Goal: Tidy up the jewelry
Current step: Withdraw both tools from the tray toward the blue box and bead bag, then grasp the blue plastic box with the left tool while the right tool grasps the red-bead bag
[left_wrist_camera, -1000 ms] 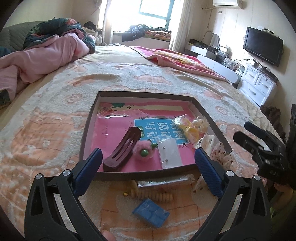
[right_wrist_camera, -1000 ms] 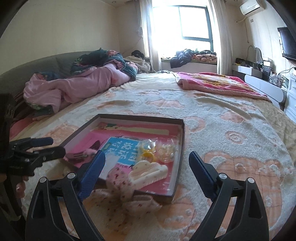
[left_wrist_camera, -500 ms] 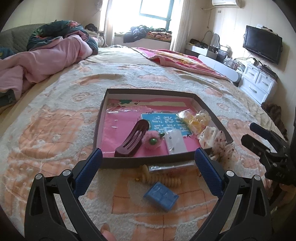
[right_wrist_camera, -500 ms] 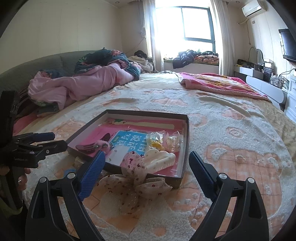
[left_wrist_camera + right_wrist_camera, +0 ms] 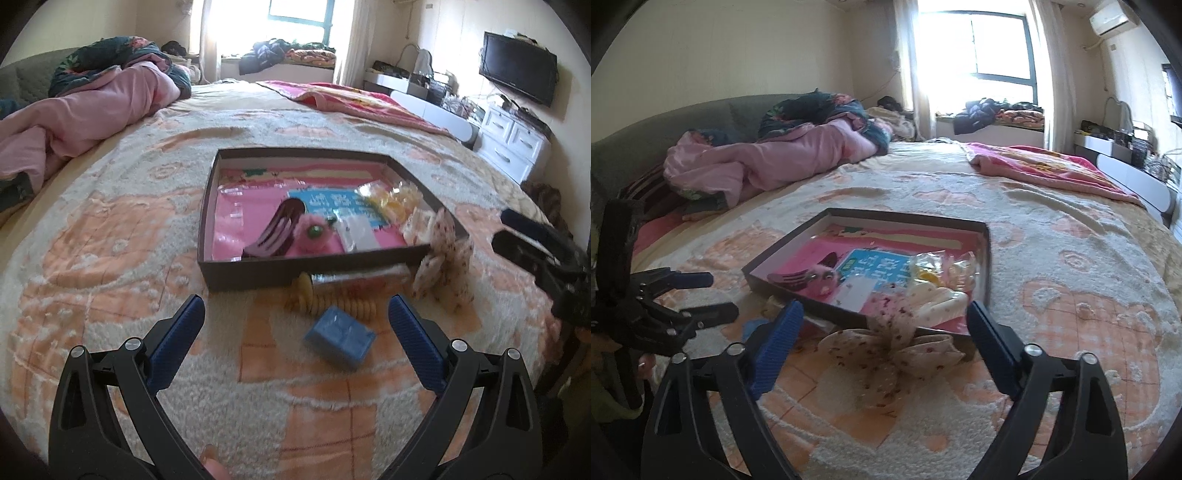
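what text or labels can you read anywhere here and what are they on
Blue card in the box: large white Chinese characters, seen upside down and too blurred to read.
Green mark on the card's corner: too small to read.
Air conditioner, TV, blue case: no legible text.

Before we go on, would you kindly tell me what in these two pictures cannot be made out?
- Small blue box on the blanket: blurred in the left wrist view; the left finger of the right gripper mostly hides it in the right wrist view.
- Yellow beaded item: its far side is hidden by the tray wall, left wrist view.
- Print on the blue card in the tray: too small and blurred in both views.
- Clear packet: contents too small to tell.
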`<state>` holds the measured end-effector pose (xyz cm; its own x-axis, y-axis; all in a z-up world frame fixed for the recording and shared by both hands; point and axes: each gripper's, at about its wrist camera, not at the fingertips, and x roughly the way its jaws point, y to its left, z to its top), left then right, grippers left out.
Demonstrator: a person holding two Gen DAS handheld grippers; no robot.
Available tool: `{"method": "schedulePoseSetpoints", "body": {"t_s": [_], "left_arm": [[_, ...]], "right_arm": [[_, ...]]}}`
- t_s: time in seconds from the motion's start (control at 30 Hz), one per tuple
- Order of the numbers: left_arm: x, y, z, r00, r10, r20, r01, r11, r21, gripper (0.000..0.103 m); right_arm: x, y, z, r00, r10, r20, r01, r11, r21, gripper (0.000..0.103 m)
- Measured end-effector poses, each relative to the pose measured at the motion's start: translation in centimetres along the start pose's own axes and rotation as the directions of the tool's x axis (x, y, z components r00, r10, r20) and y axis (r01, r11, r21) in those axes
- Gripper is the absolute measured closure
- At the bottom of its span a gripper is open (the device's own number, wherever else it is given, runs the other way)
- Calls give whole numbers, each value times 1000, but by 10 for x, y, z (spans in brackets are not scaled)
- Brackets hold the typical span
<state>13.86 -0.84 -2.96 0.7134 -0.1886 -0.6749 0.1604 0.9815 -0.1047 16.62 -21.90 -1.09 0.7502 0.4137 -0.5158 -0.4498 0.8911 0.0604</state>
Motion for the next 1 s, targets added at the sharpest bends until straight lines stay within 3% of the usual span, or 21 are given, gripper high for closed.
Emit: {"method": "schedulePoseSetpoints", "body": {"t_s": [0.27, 0.57, 0.83, 1.0], "left_arm": [[9, -5, -19, 998, -28, -48, 31, 998, 52, 15], [24, -12, -25, 993, -85, -80, 91, 993, 81, 30], [35, -12, -21, 990, -110, -91, 116, 991, 69, 31], [39, -12, -19, 989, -124, -86, 130, 989, 67, 38]], "right_arm": [[19, 18, 1, 993, 86, -77, -90, 995, -53, 44], [57, 30, 1, 950, 215, -226, -228, 973, -29, 68], [81, 32, -4, 930, 217, -297, -234, 972, -23, 69], [88, 34, -9, 923, 225, -313, -243, 970, -18, 84]]}}
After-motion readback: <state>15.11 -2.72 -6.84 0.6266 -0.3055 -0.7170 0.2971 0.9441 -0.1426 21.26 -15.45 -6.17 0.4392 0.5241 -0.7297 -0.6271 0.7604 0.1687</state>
